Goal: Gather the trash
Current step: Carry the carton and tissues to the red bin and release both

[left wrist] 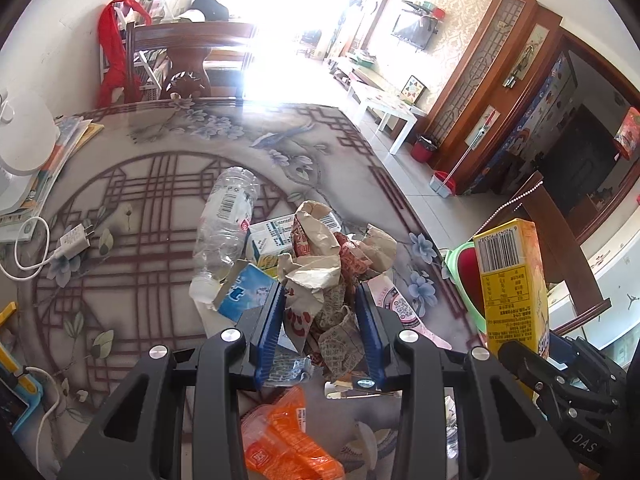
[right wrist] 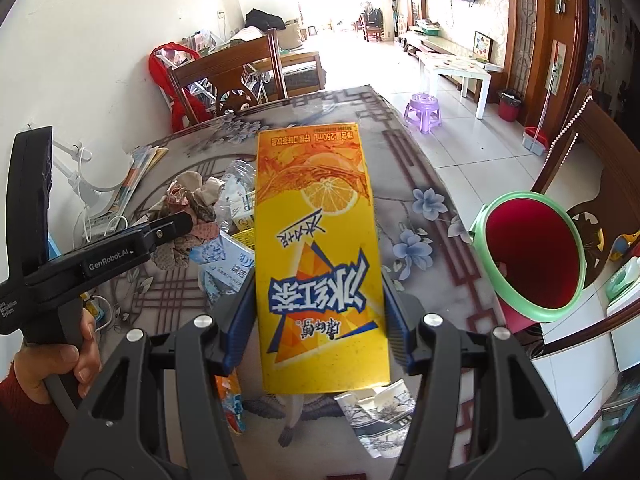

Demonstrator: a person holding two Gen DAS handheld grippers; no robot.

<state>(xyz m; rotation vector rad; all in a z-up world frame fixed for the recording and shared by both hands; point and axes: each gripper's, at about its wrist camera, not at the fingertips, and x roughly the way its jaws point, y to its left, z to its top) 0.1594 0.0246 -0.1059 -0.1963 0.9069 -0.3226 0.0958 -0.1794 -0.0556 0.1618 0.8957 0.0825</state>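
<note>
- Risk: the tall yellow lemon-tea carton [right wrist: 320,256], pinched low by the right hand-held gripper [right wrist: 320,320], may tip or slip before reaching the green-rimmed red bin [right wrist: 532,256], which sits off the table edge at 3 o'clock.
- Left hand-held gripper [left wrist: 320,320] straddles crumpled brown printed paper [left wrist: 328,276]; whether its jaws actually clamp, cannot tell.
- Loose folds could snag the clear plastic bottle [left wrist: 224,224] at 11 o'clock.

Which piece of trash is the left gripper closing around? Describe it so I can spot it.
On the floral-patterned table, find the litter pile at its near edge. The left gripper straddles a crumpled brown paper wrapper with red print, the only wadded paper there, beside a clear plastic bottle.
</note>
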